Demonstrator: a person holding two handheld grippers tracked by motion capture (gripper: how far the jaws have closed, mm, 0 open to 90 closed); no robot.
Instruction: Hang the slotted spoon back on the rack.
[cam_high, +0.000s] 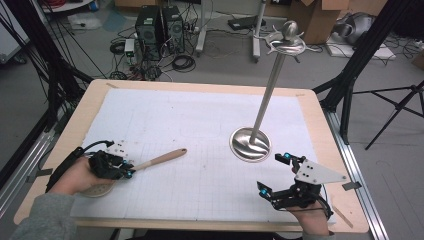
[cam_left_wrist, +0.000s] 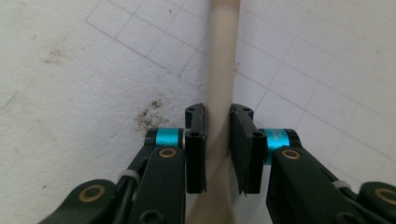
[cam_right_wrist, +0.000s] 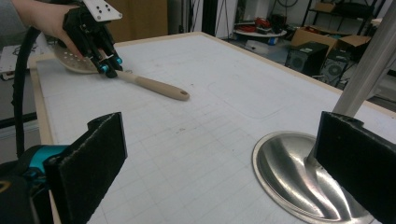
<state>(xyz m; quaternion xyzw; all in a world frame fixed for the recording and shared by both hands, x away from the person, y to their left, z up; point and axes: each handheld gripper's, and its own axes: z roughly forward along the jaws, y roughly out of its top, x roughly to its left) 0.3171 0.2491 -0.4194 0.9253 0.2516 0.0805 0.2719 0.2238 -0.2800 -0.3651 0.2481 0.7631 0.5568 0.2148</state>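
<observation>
A wooden slotted spatula (cam_high: 160, 160) lies on the white grid mat (cam_high: 200, 130) at the front left, its handle pointing right and away. My left gripper (cam_high: 127, 169) is shut on the spatula's handle (cam_left_wrist: 219, 84) near the blade end; both pads press its sides. The perforated blade (cam_right_wrist: 70, 59) shows under the hand. A tall steel stand (cam_high: 270, 85) with a round base (cam_high: 250, 145) rises at the right. My right gripper (cam_high: 274, 173) stands open near the front right, just in front of that base (cam_right_wrist: 299, 172), with nothing between its pads.
The wooden table edge (cam_high: 190, 86) frames the mat. Computer towers (cam_high: 159, 25), cables and cardboard boxes (cam_high: 320, 17) sit on the floor beyond. Black tripod legs (cam_high: 350, 75) stand to the right of the table.
</observation>
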